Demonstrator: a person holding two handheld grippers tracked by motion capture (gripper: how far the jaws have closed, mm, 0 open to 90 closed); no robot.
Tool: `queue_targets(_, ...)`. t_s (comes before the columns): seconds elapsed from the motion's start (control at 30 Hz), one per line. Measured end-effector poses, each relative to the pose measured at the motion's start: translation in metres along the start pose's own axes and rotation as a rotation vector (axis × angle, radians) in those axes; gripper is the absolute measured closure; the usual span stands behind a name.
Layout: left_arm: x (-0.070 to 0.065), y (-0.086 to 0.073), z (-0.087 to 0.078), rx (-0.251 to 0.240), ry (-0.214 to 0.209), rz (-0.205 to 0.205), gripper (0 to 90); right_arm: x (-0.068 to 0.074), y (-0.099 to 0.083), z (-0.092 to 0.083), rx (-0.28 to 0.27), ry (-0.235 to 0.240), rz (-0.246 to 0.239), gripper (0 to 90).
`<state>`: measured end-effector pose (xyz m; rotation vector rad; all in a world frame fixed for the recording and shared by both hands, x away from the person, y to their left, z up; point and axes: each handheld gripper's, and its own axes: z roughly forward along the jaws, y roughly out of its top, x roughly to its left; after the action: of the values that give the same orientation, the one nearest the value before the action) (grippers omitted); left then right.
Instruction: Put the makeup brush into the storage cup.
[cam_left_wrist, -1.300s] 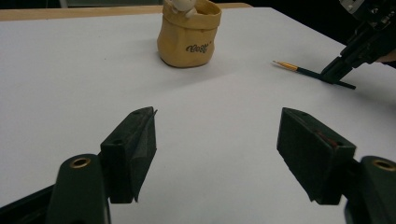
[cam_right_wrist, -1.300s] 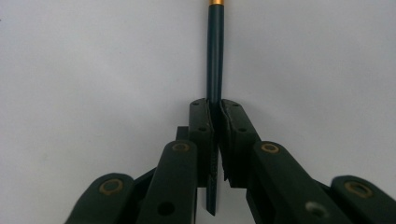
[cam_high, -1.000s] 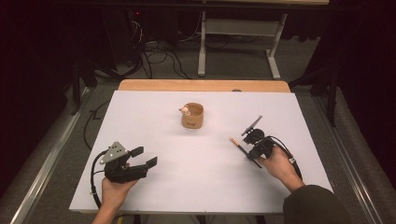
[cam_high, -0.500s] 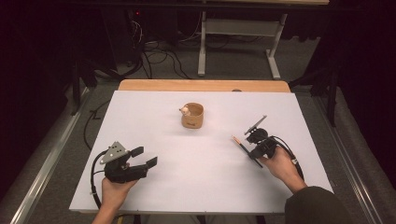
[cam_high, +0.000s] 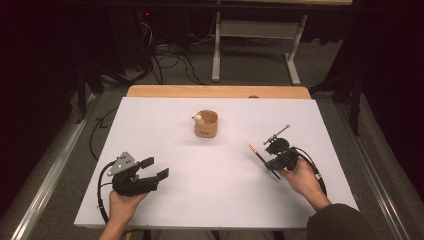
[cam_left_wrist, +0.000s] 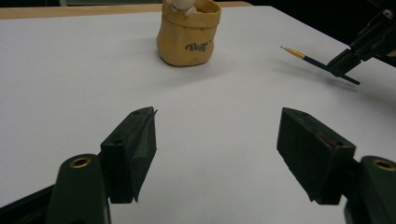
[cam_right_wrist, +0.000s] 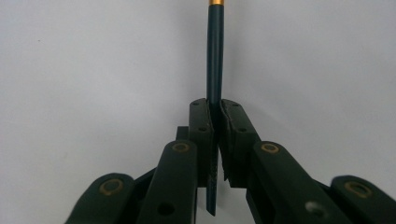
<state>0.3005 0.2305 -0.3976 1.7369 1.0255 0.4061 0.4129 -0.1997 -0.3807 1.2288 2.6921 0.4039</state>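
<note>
A lab or recording room by the look of it, dim and bare apart from one lit work spot. At the centre, a flat white tabletop (cam_high: 215, 200) with a pale wooden edge strip (cam_high: 217, 91) at its far side, on grey carpeted floor (cam_high: 325, 70). Behind it, a tangle of loose black cables (cam_high: 165, 60) beside a small red indicator light (cam_high: 146, 14), the grey metal legs of a second bench (cam_high: 295, 55), black curtain-like darkness on both sides, and a long metal rail (cam_high: 45, 190) along the left floor.
</note>
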Motion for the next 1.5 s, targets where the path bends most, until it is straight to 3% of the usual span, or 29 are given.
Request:
queue_targets(0.33, 0.0, 0.0, 0.0, -0.001, 0.0, 0.0, 28.9, 0.007, -0.006, -0.009, -0.08, 0.032, 0.005, 86.2)
queue_targets(0.87, 0.0, 0.0, -0.001, -0.004, 0.002, 0.0, 28.8, 0.018, -0.01, -0.017, -0.147, 0.067, -0.01, 86.1)
queue_targets(1.5, 0.0, 0.0, 0.0, -0.004, -0.005, 0.002, 28.0, 0.032, -0.018, -0.024, -0.276, 0.126, -0.016, 86.1)
